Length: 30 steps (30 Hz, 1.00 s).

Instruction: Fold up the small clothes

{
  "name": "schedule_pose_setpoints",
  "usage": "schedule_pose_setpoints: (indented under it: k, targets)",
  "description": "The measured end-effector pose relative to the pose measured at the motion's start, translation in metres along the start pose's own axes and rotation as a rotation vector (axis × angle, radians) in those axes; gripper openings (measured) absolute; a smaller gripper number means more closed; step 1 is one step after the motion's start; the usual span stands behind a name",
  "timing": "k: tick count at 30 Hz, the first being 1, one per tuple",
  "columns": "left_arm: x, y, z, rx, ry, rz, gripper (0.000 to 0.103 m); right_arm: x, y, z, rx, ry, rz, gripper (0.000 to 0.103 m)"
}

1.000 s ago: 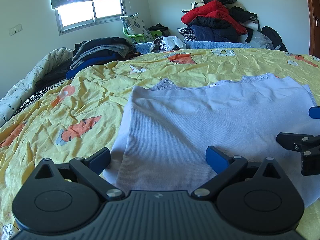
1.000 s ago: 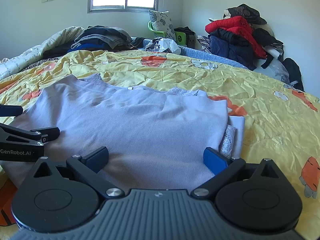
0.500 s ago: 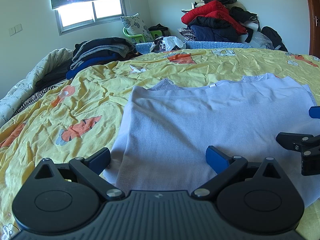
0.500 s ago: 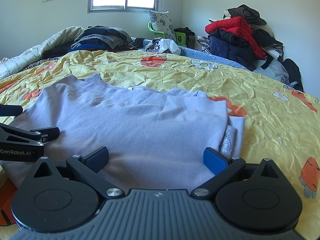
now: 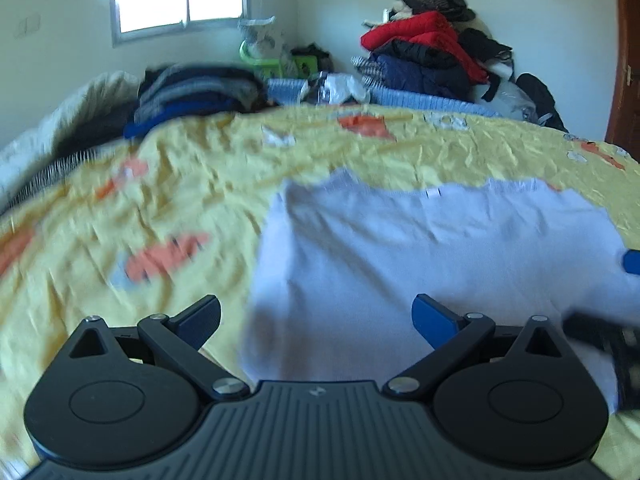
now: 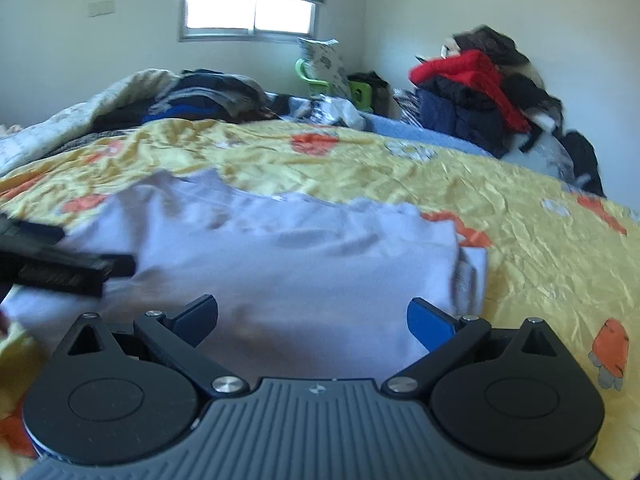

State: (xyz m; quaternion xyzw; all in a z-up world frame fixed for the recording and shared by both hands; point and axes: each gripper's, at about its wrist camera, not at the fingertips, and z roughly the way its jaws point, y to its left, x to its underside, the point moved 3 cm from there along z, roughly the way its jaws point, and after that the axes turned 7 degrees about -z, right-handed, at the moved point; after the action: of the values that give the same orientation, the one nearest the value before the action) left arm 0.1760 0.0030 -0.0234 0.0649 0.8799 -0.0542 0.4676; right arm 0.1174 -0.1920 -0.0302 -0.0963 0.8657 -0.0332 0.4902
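A pale lavender top (image 5: 420,248) lies flat on the yellow bedspread (image 5: 180,184), sides folded in. It also shows in the right wrist view (image 6: 288,264). My left gripper (image 5: 316,318) is open and empty over the garment's near left corner. My right gripper (image 6: 312,318) is open and empty over its near right part, close to the folded right edge. The right gripper shows blurred at the right edge of the left wrist view (image 5: 612,320); the left gripper shows at the left of the right wrist view (image 6: 60,264).
A stack of dark folded clothes (image 5: 192,92) and a pale quilt (image 6: 80,108) lie at the bed's far left. A heap of red and dark jackets (image 5: 432,56) stands against the far right wall. A green chair (image 6: 320,76) stands under the window.
Both grippers have lifted and moved; the views are now blurred and sit higher over the garment. The garment lies as before. Both jaws stay open.
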Motion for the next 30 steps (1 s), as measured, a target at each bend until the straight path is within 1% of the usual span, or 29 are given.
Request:
schedule_pose_setpoints:
  k: [2, 3, 5, 7, 9, 13, 16, 18, 20, 21, 23, 28, 30]
  targets:
    - [-0.013, 0.004, -0.002, -0.008, -0.026, 0.051, 0.103, -0.003, 0.017, -0.012, -0.001, -0.019, -0.053, 0.102]
    - [-0.02, 0.006, 0.001, -0.015, -0.016, 0.075, 0.103, -0.004, 0.026, -0.019, -0.002, -0.028, -0.084, 0.102]
    - [-0.032, 0.011, 0.012, -0.006, 0.034, 0.095, 0.103, -0.005, 0.046, -0.032, -0.001, -0.053, -0.146, 0.102]
    - [-0.04, 0.018, 0.023, 0.033, 0.087, 0.086, 0.103, -0.006, 0.066, -0.041, -0.018, -0.068, -0.199, 0.102]
    - [-0.045, 0.026, 0.032, 0.072, 0.123, 0.066, 0.103, -0.006, 0.089, -0.049, -0.022, -0.081, -0.266, 0.102]
    - [-0.05, 0.038, 0.051, 0.166, 0.202, -0.012, 0.103, -0.003, 0.129, -0.054, -0.009, -0.09, -0.431, 0.102]
    - [-0.053, 0.045, 0.068, 0.222, 0.283, -0.075, 0.103, 0.003, 0.156, -0.052, 0.013, -0.093, -0.551, 0.101]
    - [-0.054, 0.051, 0.079, 0.267, 0.334, -0.145, 0.103, 0.007, 0.168, -0.046, 0.032, -0.081, -0.602, 0.1]
    - [-0.052, 0.056, 0.089, 0.338, 0.377, -0.226, 0.103, 0.01, 0.178, -0.043, 0.061, -0.079, -0.643, 0.1]
    - [-0.054, 0.058, 0.091, 0.354, 0.369, -0.25, 0.103, 0.01, 0.181, -0.041, 0.078, -0.083, -0.66, 0.1]
    - [-0.056, 0.061, 0.096, 0.398, 0.378, -0.289, 0.103, 0.007, 0.185, -0.036, 0.101, -0.092, -0.673, 0.1]
    - [-0.06, 0.064, 0.106, 0.522, 0.4, -0.379, 0.103, -0.005, 0.19, -0.015, 0.131, -0.083, -0.634, 0.099]
    - [-0.061, 0.064, 0.109, 0.546, 0.393, -0.402, 0.103, -0.008, 0.193, -0.008, 0.142, -0.081, -0.619, 0.099]
